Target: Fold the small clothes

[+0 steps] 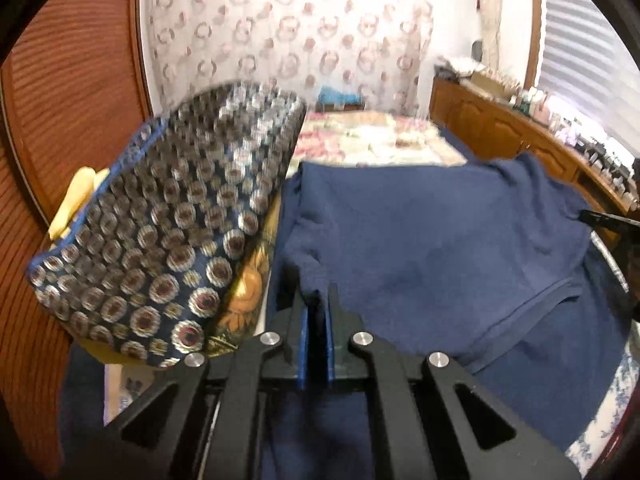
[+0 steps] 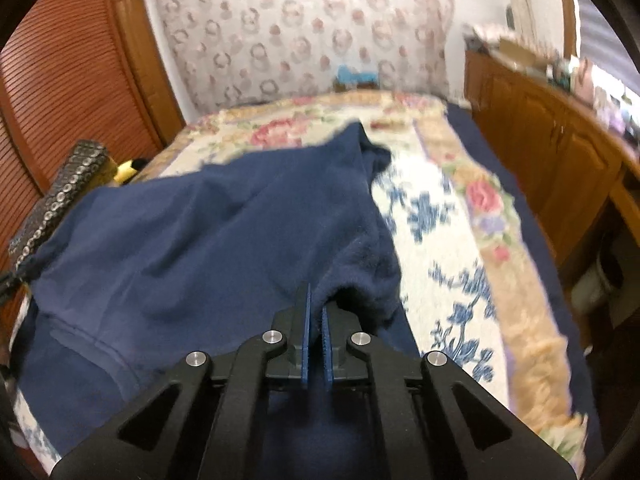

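A navy blue fleece garment (image 1: 432,240) lies spread over a floral bedspread (image 2: 448,216). My left gripper (image 1: 318,300) is shut on a bunched edge of the garment at its near left side, with cloth pinched between the blue pads. In the right wrist view the same navy garment (image 2: 208,240) drapes across the bed, and my right gripper (image 2: 316,300) is shut on a fold of it at its near right side. The tip of the right gripper (image 1: 608,220) shows at the right edge of the left wrist view.
A dark cushion patterned with silver medallions (image 1: 168,232) stands just left of the garment, with a yellow object behind it. A louvred wooden door (image 2: 68,92) is on the left, a wooden cabinet with cluttered top (image 2: 560,132) on the right, and a patterned headboard (image 2: 304,32) beyond.
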Motion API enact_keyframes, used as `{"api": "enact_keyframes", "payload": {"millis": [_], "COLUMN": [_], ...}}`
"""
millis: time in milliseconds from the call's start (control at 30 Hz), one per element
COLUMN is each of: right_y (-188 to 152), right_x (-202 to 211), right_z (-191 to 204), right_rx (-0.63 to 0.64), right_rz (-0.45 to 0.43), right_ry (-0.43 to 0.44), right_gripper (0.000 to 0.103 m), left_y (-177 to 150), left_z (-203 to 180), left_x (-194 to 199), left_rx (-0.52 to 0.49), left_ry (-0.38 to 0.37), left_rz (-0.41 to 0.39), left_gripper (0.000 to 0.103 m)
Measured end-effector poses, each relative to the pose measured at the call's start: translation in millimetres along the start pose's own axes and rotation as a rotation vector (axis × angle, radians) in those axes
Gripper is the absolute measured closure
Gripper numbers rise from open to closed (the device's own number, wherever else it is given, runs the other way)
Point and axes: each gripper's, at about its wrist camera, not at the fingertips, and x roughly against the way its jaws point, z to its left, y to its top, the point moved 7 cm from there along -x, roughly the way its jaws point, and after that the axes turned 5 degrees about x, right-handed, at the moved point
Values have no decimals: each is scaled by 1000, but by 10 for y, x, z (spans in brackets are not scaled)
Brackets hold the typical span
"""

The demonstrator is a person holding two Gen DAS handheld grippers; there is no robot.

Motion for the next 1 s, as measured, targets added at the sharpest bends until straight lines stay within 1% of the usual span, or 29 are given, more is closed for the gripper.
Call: {"api": "enact_keyframes", "payload": {"millis": [100, 200, 300, 433, 567, 633, 700, 767, 933, 1000], "right_y": [103, 191, 252, 279, 222, 147, 69, -60, -467, -670], "right_x": [187, 336, 499, 744, 997, 1137, 1234, 1328, 1376, 1295], "right_z": [75, 130, 203, 247, 268, 272, 282, 255, 251, 259], "right_rx": [40, 75, 103, 129, 152, 166, 173, 173, 160, 161], "right_rz": [-58, -92, -116, -145, -162, -161, -158, -146, -95, -61], "right_ry": [0, -2, 1, 3, 5, 4, 3, 3, 20, 18], "right_gripper": [103, 103, 103, 103, 103, 103, 103, 103, 103, 103], "left_y": [89, 148, 145, 130, 6, -122, -264, -435, -845, -987], "left_z": [-32, -74, -119, -120, -46, -5, 20, 79, 143, 139], "left_x": [127, 286, 496, 757, 1025, 1159, 1247, 1279, 1140, 1013], "left_rx": [1, 7, 12, 22, 57, 58, 63, 74, 89, 84], "left_ry": [-21, -55, -92, -123, -158, -155, -156, -150, -124, -109], "left_rz": [-29, -58, -90, -133, -156, -164, -162, -144, -70, -29], "left_gripper": [100, 100, 100, 100, 100, 100, 100, 100, 100, 100]}}
